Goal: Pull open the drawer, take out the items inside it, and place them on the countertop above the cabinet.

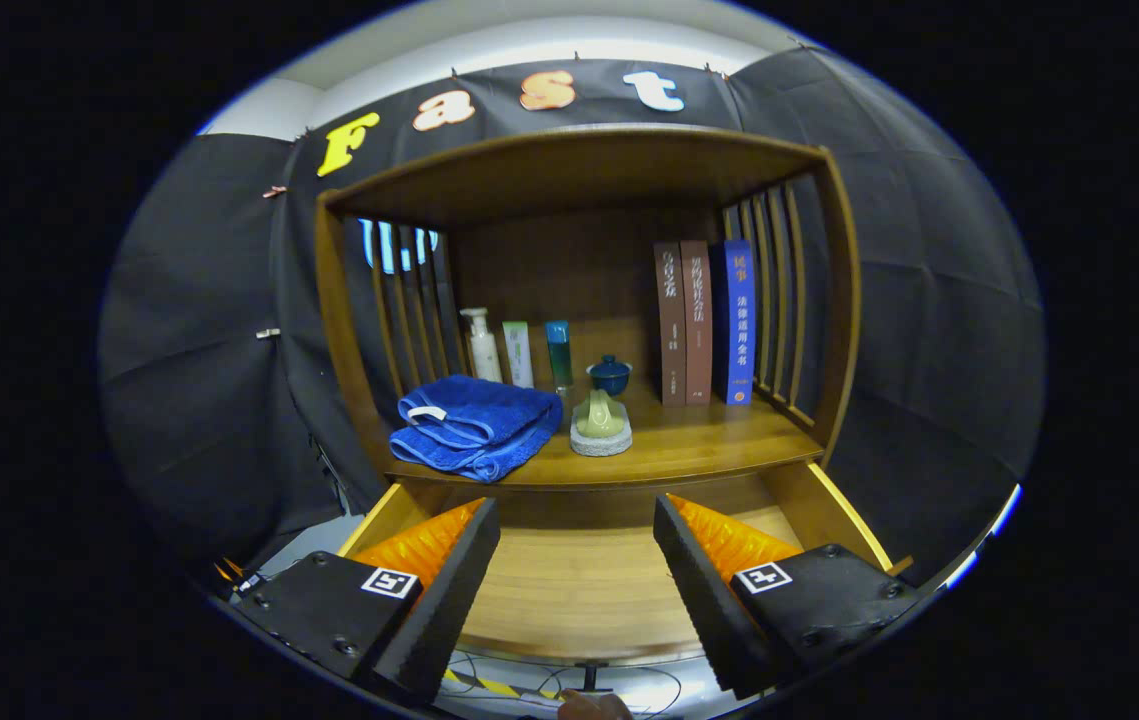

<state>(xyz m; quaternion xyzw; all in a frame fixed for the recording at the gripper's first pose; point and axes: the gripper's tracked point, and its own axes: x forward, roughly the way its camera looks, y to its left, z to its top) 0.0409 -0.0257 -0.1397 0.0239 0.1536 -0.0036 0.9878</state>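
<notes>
Wooden cabinet (579,300) ahead: your drawer (579,580) is already pulled out and looks empty. Towel (474,425) sits on the countertop (709,445) at 11 o'clock, soap dish (601,425) at 12. Gripper (577,560) fingers spread wide, holding nothing. Looks basically done.

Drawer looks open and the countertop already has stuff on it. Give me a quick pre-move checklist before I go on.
1. Drawer pulled open: ok; its wooden floor shows between the fingers.
2. Items left in the drawer: cannot tell; the visible floor is bare, but the fingers hide both sides.
3. Hand-held gripper free: ok; open, nothing between the fingers.
4. Blue towel on the countertop: ok; folded, though its front edge overhangs slightly.
5. Green item on a grey base on the countertop: ok; beside the towel, upright.
6. Free space for more: ok; bare wood in front of the books.
</notes>
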